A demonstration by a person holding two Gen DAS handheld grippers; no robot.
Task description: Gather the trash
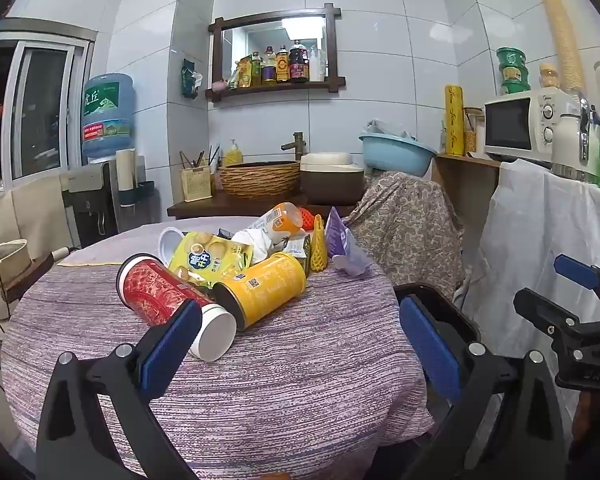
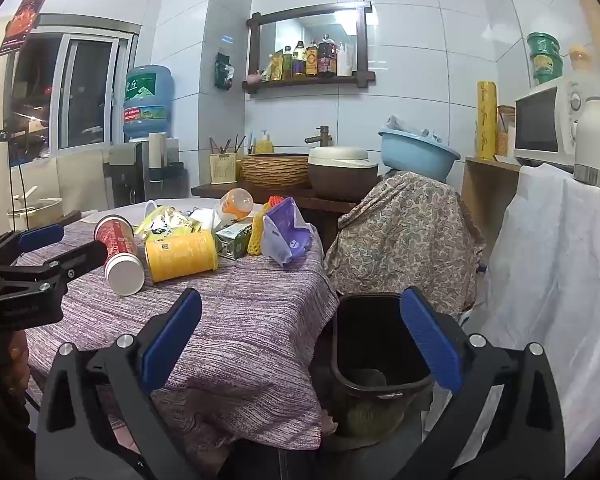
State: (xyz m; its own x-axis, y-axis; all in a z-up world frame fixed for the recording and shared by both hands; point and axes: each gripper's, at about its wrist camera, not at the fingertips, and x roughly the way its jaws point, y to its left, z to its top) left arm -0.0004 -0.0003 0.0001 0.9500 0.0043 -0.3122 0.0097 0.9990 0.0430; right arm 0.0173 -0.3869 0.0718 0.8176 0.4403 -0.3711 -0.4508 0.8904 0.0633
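Both your left gripper (image 1: 300, 354) and right gripper (image 2: 300, 344) gape empty; clasp the light, stiff red cylindrical paper cup (image 1: 160, 292) mid-body, gently.

Table edge hides most of the black bin (image 1: 440, 308).

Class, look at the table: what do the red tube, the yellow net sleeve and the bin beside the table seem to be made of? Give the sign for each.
Red tube: probably printed cardboard with a glossy wrap and a matte white plastic cap.
Yellow net sleeve: likely foam mesh, given its soft, open lattice.
Bin: apparently hard black plastic, with a smooth moulded rim and a slight sheen.
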